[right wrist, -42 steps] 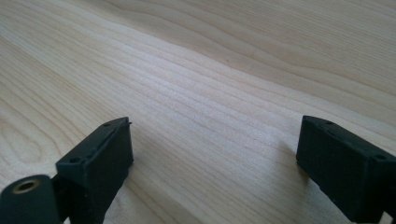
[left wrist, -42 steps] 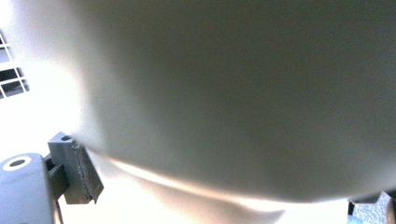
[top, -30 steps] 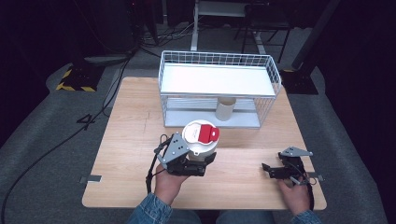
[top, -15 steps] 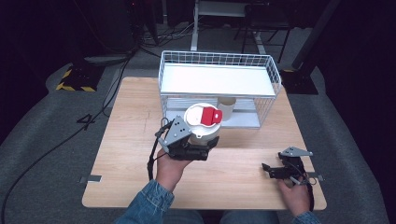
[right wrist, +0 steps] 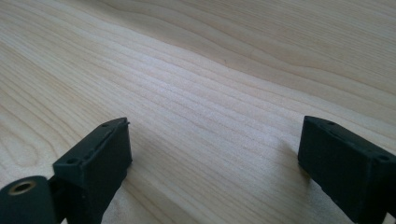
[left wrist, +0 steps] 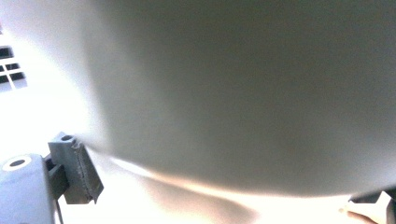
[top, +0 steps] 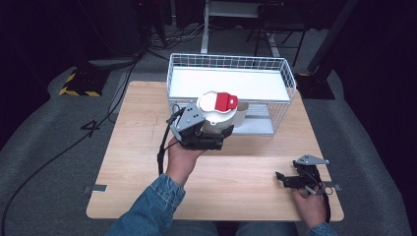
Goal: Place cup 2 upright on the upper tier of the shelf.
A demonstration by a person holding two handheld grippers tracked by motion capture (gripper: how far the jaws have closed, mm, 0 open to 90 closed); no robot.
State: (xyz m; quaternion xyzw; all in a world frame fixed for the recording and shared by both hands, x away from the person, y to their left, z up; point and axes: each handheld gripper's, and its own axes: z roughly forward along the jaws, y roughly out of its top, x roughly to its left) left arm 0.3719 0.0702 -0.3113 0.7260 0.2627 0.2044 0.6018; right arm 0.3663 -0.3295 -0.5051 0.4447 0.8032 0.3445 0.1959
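The left gripper (top: 212,129) held a white round container with a red flip lid (top: 218,110), its jaws clamped on the container's sides, and carried it clear of the wooden table (top: 137,142) just in front of the white wire shelf rack (top: 231,83). In the left gripper view the container's pale wall (left wrist: 243,93) pressed right up against the lens, with one grey pad (left wrist: 77,170) at its edge. The likeliest trouble, as I judged it, lay in the smooth curved wall: a grip low on a tall, top-heavy body could let it tilt or slide out between the pads if the hand swung quickly. The rack's front wires and upper shelf sat close ahead, so the lid could catch on the rim and knock the container askew, or bump the cream-coloured cup (top: 239,117) standing on the lower level. The right gripper (top: 295,178) lay low on the table near the person's edge, well apart from all this, its black jaws standing apart over bare wood (right wrist: 210,93) with nothing between them. No brand, label or writing could be read on the container, rack or grippers.
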